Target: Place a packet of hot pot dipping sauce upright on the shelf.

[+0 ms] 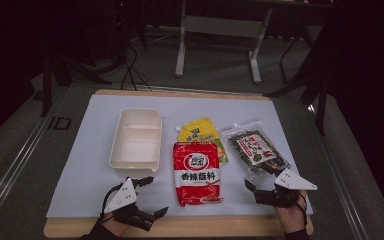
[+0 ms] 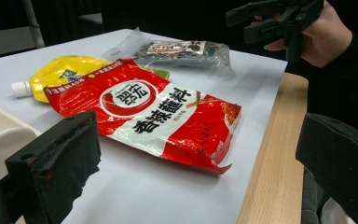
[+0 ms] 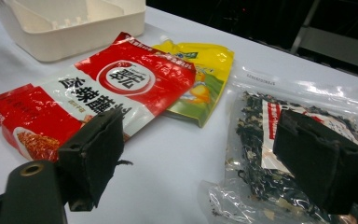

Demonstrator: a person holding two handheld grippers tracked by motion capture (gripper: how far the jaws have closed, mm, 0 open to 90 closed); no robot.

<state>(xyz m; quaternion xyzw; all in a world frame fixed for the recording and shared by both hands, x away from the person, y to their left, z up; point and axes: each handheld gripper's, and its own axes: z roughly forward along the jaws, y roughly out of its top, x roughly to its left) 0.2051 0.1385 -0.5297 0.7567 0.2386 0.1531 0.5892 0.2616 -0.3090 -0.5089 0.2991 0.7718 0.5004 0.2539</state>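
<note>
Three food packs lie side by side on the white mat. The red sauce pouch (image 1: 196,172) partly covers the yellow spouted pouch (image 1: 202,134), and a clear bag of dark dried food (image 1: 255,147) lies to their right. My left gripper (image 1: 156,195) stands open near the table's front edge, left of the red pouch (image 2: 144,109), with nothing between its jaws. My right gripper (image 1: 252,191) is open too, just in front of the clear bag (image 3: 261,140). Its jaws hover over the bag's near end without touching it.
A white two-compartment container (image 1: 135,140) stands left of the pouches, beyond my left gripper. The mat leaves a wooden strip (image 2: 272,177) bare along the table's front edge. Table legs and cables stand on the dark floor behind the table.
</note>
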